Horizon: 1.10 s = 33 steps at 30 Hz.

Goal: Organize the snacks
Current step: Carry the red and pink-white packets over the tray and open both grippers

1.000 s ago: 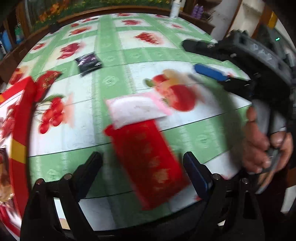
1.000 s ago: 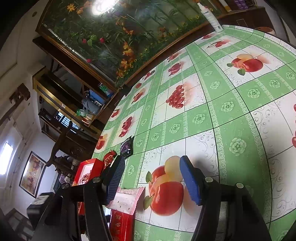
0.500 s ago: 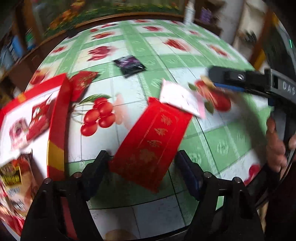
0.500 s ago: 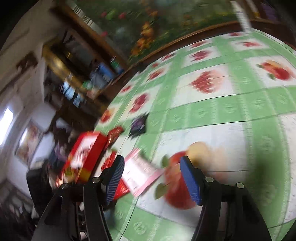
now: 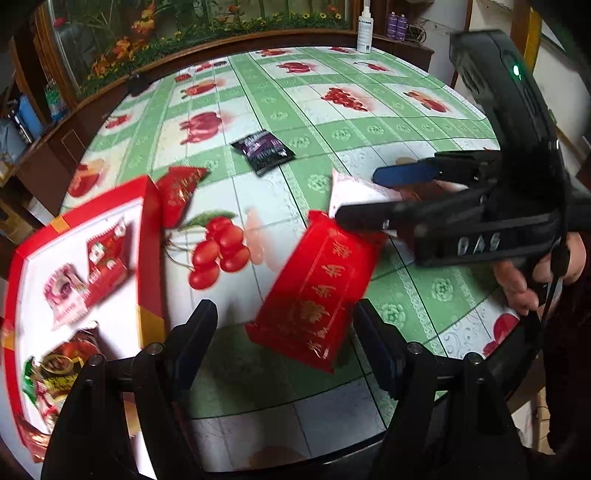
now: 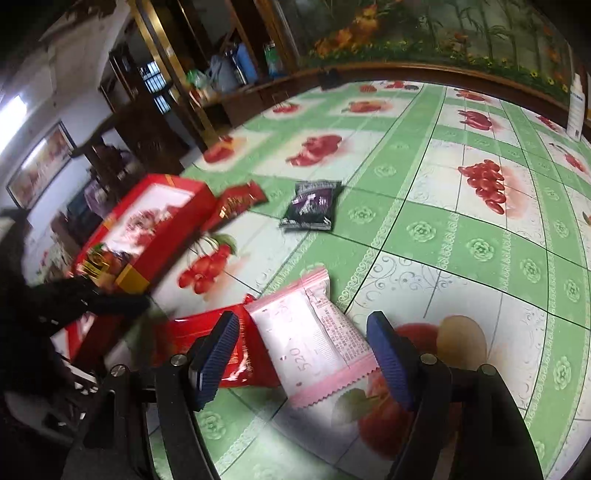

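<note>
A long red packet (image 5: pixel 317 291) with gold characters lies slanted on the fruit-print tablecloth, between the fingers of my left gripper (image 5: pixel 282 317). That gripper is open: only its right finger is near the packet's edge. The packet's far end (image 6: pixel 207 332) is tucked beside a pink-and-white packet (image 6: pixel 314 332). My right gripper (image 6: pixel 301 325) straddles the pink packet (image 5: pixel 351 192) with its jaws opening and the pads clear of it. The right gripper (image 5: pixel 373 195) comes in from the right in the left wrist view. The red box (image 5: pixel 149 236) at the left holds several snacks.
A small red packet (image 5: pixel 181 188) leans against the box's (image 6: pixel 155 218) far corner. A black-and-purple packet (image 5: pixel 264 151) lies farther back. A white spray bottle (image 5: pixel 365 29) stands at the far table edge. A person's hand (image 5: pixel 517 280) holds the right gripper's handle. Wooden cabinets line the table's far side.
The right gripper rolled and swung left until the pink packet sat between its fingers. The left gripper drifted left, bringing the box into view, and the red packet now lies slanted the other way.
</note>
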Each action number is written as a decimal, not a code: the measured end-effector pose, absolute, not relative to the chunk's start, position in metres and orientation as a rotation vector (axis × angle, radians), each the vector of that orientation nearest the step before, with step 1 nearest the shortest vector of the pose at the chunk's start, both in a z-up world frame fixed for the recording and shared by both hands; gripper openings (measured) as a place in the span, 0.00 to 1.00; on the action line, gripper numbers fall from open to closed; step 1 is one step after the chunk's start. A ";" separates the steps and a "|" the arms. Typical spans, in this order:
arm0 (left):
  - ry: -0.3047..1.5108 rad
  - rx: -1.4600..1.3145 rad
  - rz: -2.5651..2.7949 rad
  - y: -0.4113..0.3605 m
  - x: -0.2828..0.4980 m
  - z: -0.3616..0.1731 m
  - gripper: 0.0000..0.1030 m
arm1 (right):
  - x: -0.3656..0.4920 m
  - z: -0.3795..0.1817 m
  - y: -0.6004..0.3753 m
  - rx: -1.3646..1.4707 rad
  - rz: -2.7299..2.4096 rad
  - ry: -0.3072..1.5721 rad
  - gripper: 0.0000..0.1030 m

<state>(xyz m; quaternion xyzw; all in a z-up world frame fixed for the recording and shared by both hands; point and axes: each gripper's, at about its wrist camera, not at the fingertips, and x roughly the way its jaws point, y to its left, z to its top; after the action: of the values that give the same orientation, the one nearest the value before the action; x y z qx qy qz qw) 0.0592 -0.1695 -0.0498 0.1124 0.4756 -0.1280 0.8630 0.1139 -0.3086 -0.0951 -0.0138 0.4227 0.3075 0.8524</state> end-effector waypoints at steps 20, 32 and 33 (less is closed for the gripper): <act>1.039 0.231 -0.353 -0.194 0.086 -0.075 0.81 | 0.115 -0.094 -0.353 0.036 0.503 0.883 0.73; 1.000 0.212 -0.348 -0.192 0.087 -0.071 0.49 | 0.107 -0.095 -0.311 -0.200 0.357 0.907 0.49; 0.997 0.206 -0.346 -0.191 0.088 -0.070 0.45 | 0.106 -0.095 -0.310 -0.202 0.355 0.907 0.47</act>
<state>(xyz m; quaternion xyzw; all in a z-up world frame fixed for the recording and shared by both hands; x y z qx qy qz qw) 0.0877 -0.1909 -0.0703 0.0983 0.4750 -0.1649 0.8588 0.1060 -0.3099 -0.0948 -0.0971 0.4348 0.1703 0.8789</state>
